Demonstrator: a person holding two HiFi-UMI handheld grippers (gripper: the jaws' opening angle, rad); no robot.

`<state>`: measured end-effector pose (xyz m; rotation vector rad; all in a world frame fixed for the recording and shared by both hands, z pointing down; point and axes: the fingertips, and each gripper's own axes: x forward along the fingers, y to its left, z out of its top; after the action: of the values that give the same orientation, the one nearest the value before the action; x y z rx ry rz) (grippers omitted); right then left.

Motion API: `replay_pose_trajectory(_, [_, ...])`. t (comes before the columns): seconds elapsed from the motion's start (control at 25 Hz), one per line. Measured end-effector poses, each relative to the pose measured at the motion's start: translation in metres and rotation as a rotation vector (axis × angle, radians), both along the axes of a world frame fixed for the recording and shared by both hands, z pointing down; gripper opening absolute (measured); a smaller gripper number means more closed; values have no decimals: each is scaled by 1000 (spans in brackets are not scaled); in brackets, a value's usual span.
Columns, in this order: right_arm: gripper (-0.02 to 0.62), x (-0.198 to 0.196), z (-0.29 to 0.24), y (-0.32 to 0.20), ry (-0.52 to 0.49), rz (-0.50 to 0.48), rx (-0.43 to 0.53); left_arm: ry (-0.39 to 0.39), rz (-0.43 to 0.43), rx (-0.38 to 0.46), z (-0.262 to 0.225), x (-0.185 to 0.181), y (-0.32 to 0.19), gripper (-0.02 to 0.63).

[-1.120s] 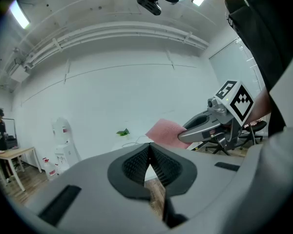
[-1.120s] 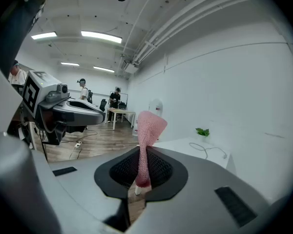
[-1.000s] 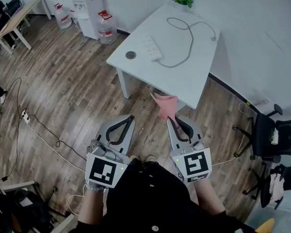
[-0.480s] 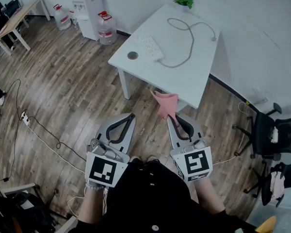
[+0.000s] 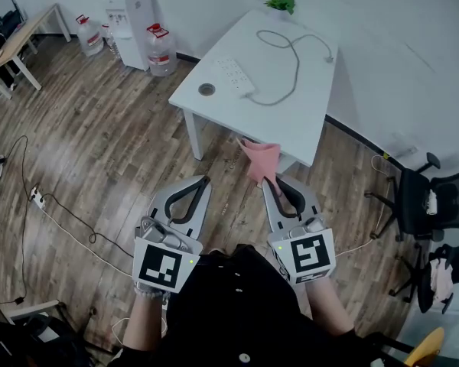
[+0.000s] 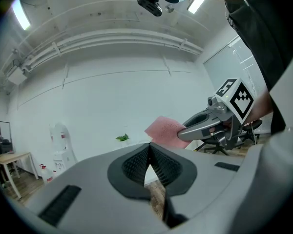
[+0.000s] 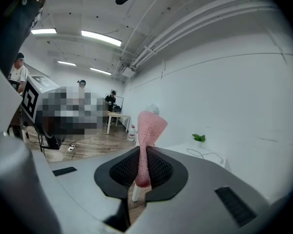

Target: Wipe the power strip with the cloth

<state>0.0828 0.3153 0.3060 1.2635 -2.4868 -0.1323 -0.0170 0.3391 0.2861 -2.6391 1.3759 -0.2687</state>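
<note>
Wood-plank flooring [image 5: 99,128] stretched under a white table [image 5: 310,121] set against a pale wall, well ahead of the person. On the tabletop lay the power strip [image 5: 235,75], a flat white bar with rows of sockets, near the table's left edge. Its grey cable [image 5: 294,60] curved away across the bare surface towards a small green plant [image 5: 279,1] at the far corner. A small round disc [image 5: 206,89] sat just beside the strip.

The right gripper [image 5: 266,183] was clamped on the cloth [image 5: 261,160], a thin pink piece with a fine knitted or waffle grain. Its ribbed black pads [image 7: 158,172] pinched the lower edge, so the rest stood up past the tips as a soft, loosely folded cone. That edge grip probably left most of the fabric free to be laid flat on the strip for wiping. The limp material looked likely to flop and bunch unless it was dragged under light pressure.

The left gripper [image 5: 205,180] was empty, its jaws brought together at the tips with nothing between them. It was held level beside the other, probably kept free to steady the light plastic strip. Both grippers were low over the floor, well apart from the table, so wiping had not begun.
</note>
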Motion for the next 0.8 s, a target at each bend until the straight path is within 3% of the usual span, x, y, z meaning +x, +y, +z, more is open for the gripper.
replay_pose_trajectory(0.4, [49, 0, 0, -3, 20, 22, 2, 1, 12, -3, 4, -4, 0, 14])
replay_pose_trajectory(0.8, [49, 3, 7, -52, 2, -3, 18, -17, -32, 21, 4, -10, -39, 14])
